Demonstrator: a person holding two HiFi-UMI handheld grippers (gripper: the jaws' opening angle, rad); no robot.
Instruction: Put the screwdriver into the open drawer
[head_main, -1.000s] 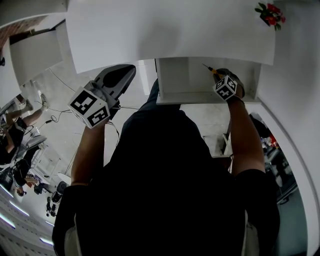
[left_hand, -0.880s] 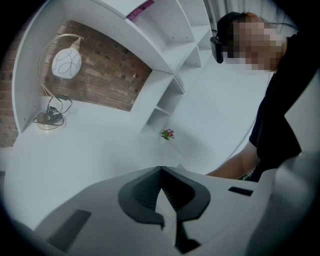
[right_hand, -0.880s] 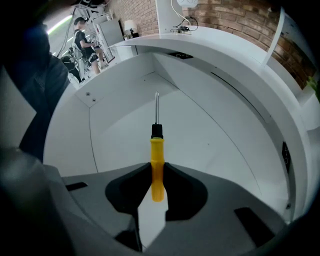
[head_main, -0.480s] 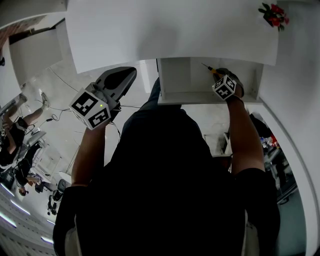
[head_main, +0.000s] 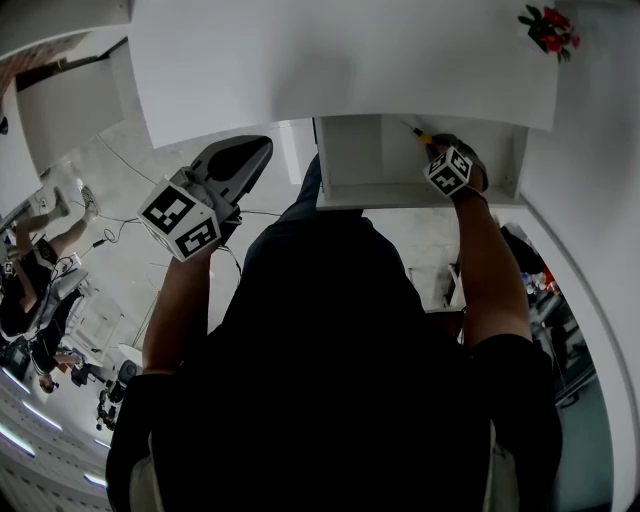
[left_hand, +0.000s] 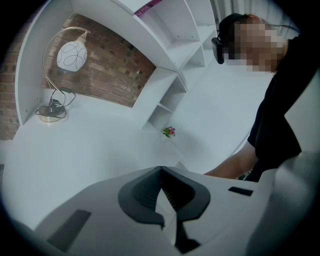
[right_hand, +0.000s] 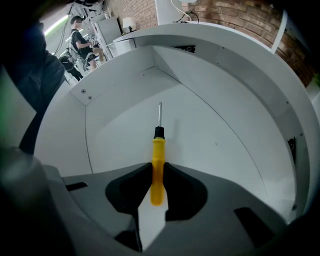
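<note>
The right gripper (right_hand: 157, 169) pinches the yellow-handled steel screwdriver (right_hand: 157, 150) tip-down over the floor of the open white drawer (right_hand: 215, 135), with release judged the next move; the left gripper (left_hand: 161, 171), jaws pressed together and empty, hovers off the drawer's left edge.

I could read no words, numbers or brand names anywhere. The only printed marks were black-and-white square patterns on the left marker cube (head_main: 180, 218) and the right marker cube (head_main: 450, 172).

Globe lamp (left_hand: 71, 54), red flowers (head_main: 543, 28), brick wall (left_hand: 107, 70)
</note>
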